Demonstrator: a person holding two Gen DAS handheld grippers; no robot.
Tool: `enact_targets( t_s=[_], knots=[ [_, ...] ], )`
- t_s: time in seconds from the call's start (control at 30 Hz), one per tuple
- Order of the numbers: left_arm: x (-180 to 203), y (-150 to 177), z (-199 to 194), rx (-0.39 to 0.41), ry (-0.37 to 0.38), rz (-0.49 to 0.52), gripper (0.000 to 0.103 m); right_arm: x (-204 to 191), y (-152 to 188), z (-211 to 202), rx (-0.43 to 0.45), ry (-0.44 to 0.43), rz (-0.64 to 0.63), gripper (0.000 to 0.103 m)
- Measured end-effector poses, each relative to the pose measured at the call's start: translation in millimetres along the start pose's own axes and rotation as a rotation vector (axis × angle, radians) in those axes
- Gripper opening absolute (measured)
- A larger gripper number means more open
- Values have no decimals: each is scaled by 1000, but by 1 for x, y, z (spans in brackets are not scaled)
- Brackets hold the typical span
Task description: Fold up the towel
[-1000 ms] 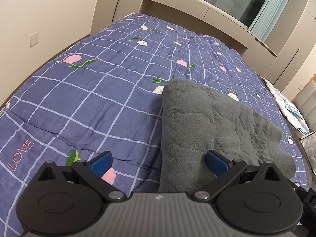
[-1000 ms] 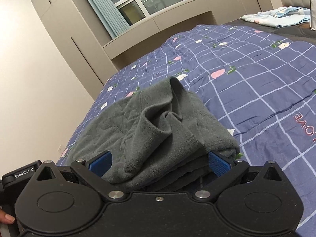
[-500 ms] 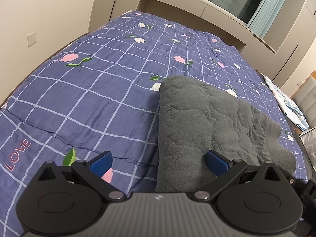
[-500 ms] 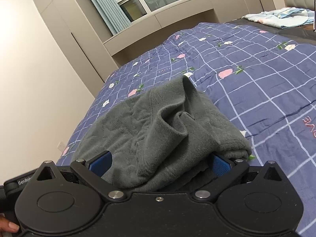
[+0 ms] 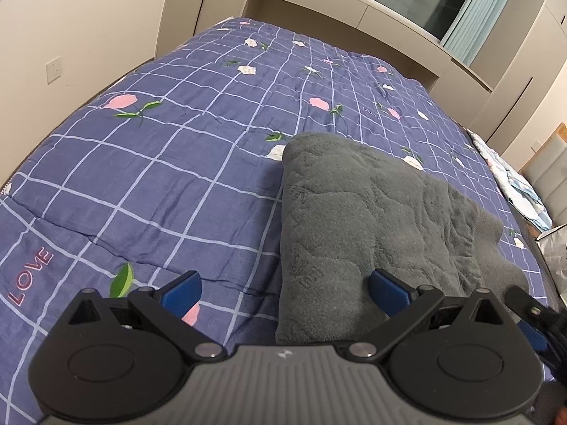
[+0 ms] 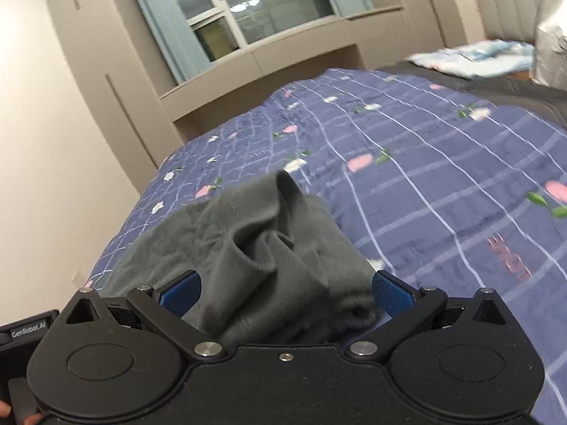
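A dark grey fleece towel (image 5: 372, 219) lies folded and rumpled on a blue checked bedspread (image 5: 159, 163). My left gripper (image 5: 285, 288) hangs open over the towel's near left edge, its right pad above the cloth and its left pad above the bedspread. In the right wrist view the same towel (image 6: 255, 244) is bunched into a raised fold. My right gripper (image 6: 285, 292) stands open with the towel's near end lying between its blue pads (image 6: 391, 294). Neither gripper pinches the cloth.
The bedspread (image 6: 443, 184) stretches far to both sides of the towel. A light blue cloth (image 6: 471, 56) lies at the bed's far right end. Beige walls, a socket (image 5: 54, 69), cupboards and a curtained window (image 6: 248, 10) surround the bed.
Both grippers have drawn back and risen a little from the towel. The right wrist view has swung and shows motion blur. The towel's shape is unchanged.
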State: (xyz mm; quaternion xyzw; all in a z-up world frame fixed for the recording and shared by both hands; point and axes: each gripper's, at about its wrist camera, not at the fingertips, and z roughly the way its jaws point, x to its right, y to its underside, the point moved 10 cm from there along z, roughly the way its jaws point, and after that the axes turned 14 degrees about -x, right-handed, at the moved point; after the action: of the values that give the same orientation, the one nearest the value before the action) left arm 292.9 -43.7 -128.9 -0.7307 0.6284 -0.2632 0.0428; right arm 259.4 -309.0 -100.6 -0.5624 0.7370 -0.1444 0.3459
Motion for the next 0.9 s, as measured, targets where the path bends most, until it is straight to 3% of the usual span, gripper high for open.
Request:
enact_targets(
  t_s=[0.13,0.23,0.4,0.53,0.73,0.9],
  knots=[
    [0,1,-1,-3,1,4,102,-8,-6,18,-42,-8,-53,103],
    [-1,1,0,-5,2,1,102,-20,-6,18,-53,-92,-56,103],
    [-1,1,0,-9,0,2,102,-28,-6,7,-14,-128,-39,103],
    [0,1,1,-12,3,0,102,-18,-3,7,-17,-95,-10,102],
    [0,2,3,-16,-5,2,102,-20,4,10,-39,-144,-10,102],
    [2,4,4,-22,-10,17,102,-38,-1,-1,37,-159,-52,85]
  ],
)
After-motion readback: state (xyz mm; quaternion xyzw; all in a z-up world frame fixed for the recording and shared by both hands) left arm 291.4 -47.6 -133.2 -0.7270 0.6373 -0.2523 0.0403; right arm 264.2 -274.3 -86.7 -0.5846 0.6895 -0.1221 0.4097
